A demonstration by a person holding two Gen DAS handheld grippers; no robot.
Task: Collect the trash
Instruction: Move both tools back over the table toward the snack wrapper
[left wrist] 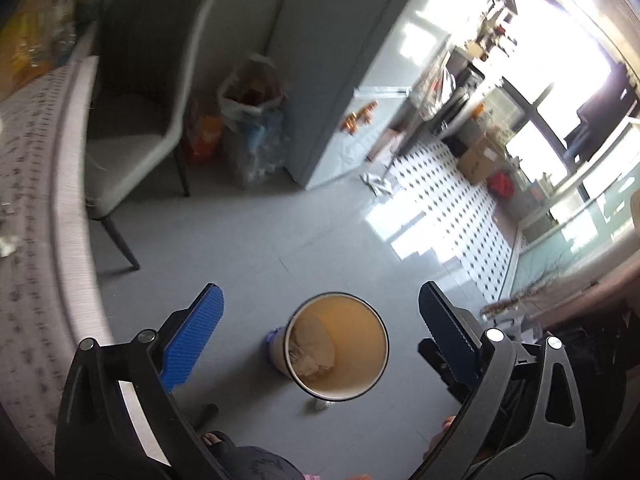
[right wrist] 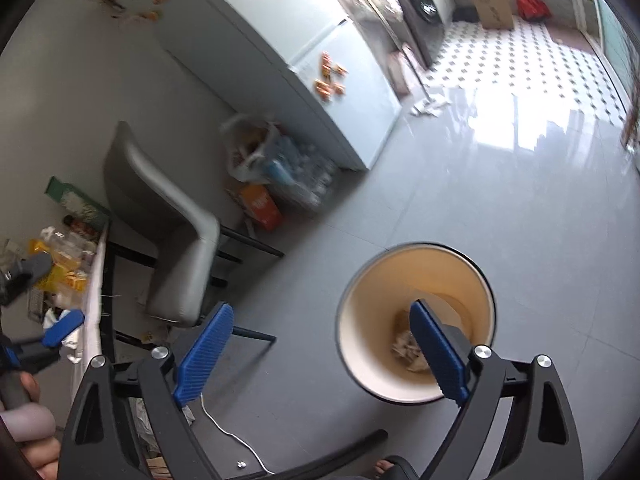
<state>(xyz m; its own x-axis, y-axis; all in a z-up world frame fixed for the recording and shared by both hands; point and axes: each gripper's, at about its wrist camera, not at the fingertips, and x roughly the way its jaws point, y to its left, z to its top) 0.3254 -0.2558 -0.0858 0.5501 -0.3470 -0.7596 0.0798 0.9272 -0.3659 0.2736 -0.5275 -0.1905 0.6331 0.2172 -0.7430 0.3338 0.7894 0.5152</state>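
A round trash bin (left wrist: 340, 376) with a cream inside stands on the grey floor, with crumpled paper (left wrist: 310, 346) lying in it. My left gripper (left wrist: 320, 340) is open and empty, held above the bin. In the right wrist view the bin (right wrist: 356, 292) sits under my right gripper (right wrist: 320, 352), which is open and empty; crumpled paper (right wrist: 404, 346) lies at the bin's bottom. The left gripper's blue fingers (right wrist: 64, 328) show at the left edge over the table, open. Wrappers and scraps (right wrist: 60, 268) lie on the table.
A grey chair (right wrist: 176, 240) stands by the cloth-covered table (left wrist: 36, 200). Bags and bottles (right wrist: 280, 172) sit against a pale cabinet (right wrist: 340, 92). A white cable (right wrist: 228, 432) lies on the floor. A cardboard box (right wrist: 492, 4) stands on the patterned tiles. My sandalled foot (left wrist: 218, 442) shows below.
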